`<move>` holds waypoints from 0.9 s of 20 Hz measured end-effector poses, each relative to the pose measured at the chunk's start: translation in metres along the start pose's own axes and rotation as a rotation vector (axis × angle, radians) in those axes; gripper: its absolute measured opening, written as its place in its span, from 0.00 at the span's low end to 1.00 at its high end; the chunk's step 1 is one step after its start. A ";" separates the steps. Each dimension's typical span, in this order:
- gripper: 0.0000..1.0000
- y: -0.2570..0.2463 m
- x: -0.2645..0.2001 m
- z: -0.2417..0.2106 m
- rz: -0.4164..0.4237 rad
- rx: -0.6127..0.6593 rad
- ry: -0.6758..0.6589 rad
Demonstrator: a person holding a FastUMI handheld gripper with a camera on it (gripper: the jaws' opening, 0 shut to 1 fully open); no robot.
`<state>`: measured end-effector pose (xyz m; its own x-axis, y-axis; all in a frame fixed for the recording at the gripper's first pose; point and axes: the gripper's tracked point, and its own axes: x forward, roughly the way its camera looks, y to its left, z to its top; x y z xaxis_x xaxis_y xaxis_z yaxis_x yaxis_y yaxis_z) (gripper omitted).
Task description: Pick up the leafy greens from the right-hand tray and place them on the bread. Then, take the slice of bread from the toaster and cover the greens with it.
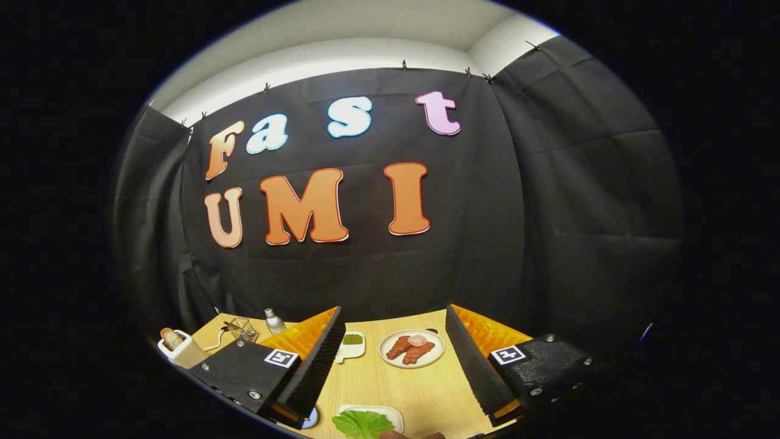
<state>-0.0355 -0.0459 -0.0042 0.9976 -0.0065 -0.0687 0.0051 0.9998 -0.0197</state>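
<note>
The gripper [393,329] has its two fingers spread wide apart, with nothing held between them. Nearest of all, low between the finger bases, lies the leafy greens [362,424], a bright green leaf resting on the edge of a small white tray [390,414]; it lies clear of both fingers, closer to the left one. Just beside the base of the left finger a small round bluish thing [310,418] peeks out, too hidden to name.

Further ahead, between the fingertips, a round white plate [412,349] carries reddish-brown strips of meat with a pale pink piece on top. Left of it, close to the left fingertip, sits a small white dish [351,346] of dark green stuff.

Beyond the left finger stand a white toaster [183,352] with a slice of bread [171,338] in its slot, a small wire basket [243,329] and a silvery bottle [274,321].

All rest on a light wooden table [420,396]. Behind hangs black cloth [548,213], with a white wall [365,49] above.
</note>
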 end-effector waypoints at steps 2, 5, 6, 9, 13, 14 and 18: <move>0.99 0.003 -0.001 -0.020 0.021 -0.021 0.048; 0.99 0.012 -0.004 -0.048 0.047 -0.052 0.103; 0.99 0.015 -0.003 -0.059 0.053 -0.057 0.133; 0.99 0.027 -0.002 -0.098 0.085 -0.084 0.253; 0.99 0.054 -0.006 -0.158 0.187 -0.162 0.451; 0.99 0.057 -0.007 -0.173 0.201 -0.176 0.499; 0.99 0.068 -0.014 -0.233 0.244 -0.179 0.717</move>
<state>-0.0651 0.0178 -0.2373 0.6804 0.1414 -0.7191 -0.2807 0.9567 -0.0774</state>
